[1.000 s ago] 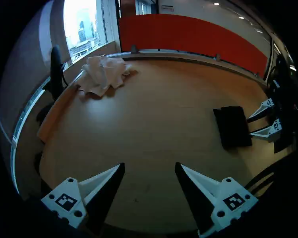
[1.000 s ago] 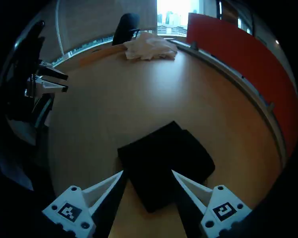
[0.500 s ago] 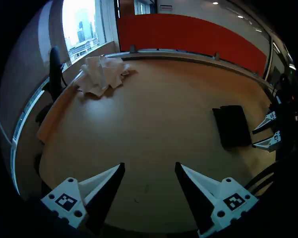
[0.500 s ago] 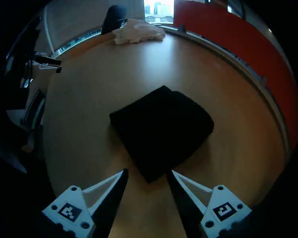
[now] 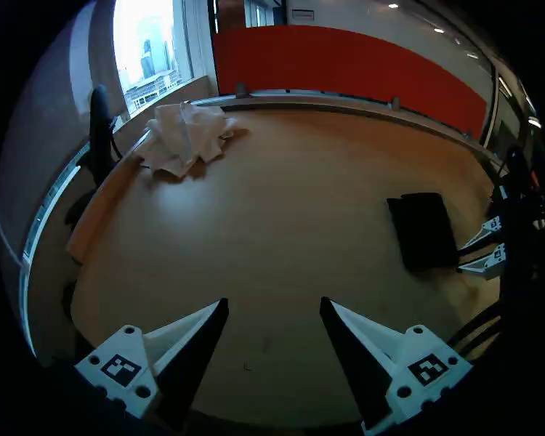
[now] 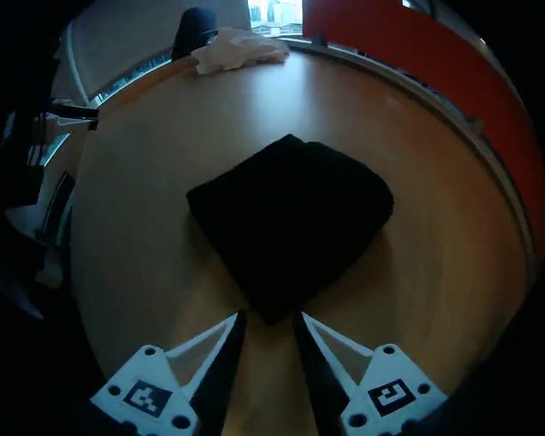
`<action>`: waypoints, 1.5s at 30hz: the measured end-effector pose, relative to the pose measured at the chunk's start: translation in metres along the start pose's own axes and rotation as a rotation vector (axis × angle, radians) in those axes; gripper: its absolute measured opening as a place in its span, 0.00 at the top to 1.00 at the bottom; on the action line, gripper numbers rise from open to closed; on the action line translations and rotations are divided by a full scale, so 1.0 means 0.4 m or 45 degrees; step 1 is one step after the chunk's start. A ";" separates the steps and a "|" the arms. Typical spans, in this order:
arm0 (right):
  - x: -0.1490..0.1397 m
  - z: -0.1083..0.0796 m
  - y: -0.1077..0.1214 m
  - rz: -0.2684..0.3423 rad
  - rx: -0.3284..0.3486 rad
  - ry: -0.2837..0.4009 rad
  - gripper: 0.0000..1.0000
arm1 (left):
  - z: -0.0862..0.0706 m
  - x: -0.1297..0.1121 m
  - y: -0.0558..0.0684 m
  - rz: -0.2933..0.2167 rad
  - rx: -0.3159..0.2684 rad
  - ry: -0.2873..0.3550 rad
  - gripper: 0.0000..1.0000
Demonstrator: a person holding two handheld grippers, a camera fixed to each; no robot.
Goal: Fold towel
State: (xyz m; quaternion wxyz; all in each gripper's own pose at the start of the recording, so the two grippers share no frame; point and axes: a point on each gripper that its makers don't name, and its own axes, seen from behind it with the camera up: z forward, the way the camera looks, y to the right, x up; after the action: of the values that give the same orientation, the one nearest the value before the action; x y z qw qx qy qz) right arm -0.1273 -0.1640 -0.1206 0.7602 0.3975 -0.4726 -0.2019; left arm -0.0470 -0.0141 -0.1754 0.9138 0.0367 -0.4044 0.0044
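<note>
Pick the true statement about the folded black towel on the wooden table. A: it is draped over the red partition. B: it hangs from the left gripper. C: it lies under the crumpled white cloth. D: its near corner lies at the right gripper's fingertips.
D: the folded black towel lies on the wooden table, its near corner at the fingertips of the right gripper.

Wood desk (image 5: pixel 287 203) w/ red partition (image 5: pixel 345 62)

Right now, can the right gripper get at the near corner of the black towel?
Probably yes. The right gripper sits just short of the black towel, its jaws apart, with the towel's near corner pointing into the gap. Nothing lies between them on the table.
</note>
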 end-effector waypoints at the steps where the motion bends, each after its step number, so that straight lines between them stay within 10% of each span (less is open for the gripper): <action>1: -0.002 0.002 0.001 0.005 -0.003 0.001 0.56 | 0.000 0.000 0.000 0.000 0.000 0.001 0.06; 7: -0.003 0.003 0.005 0.025 -0.017 0.015 0.60 | 0.002 0.000 0.000 0.003 -0.003 -0.002 0.07; 15: -0.002 0.009 0.008 0.028 -0.037 0.028 0.93 | 0.002 0.004 0.003 0.013 -0.007 -0.001 0.07; 26: 0.050 -0.025 0.010 0.022 -0.037 0.080 0.95 | 0.007 0.013 0.005 0.020 -0.022 0.006 0.06; 45: 0.343 -0.185 0.099 -0.051 -0.144 0.293 0.95 | 0.003 0.059 0.035 0.047 -0.076 0.066 0.07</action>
State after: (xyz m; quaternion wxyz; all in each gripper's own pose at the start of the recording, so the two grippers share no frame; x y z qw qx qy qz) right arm -0.0002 -0.2032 -0.0301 0.8264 0.3840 -0.3620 -0.1963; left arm -0.0326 -0.0007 -0.1561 0.9245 0.0018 -0.3810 0.0101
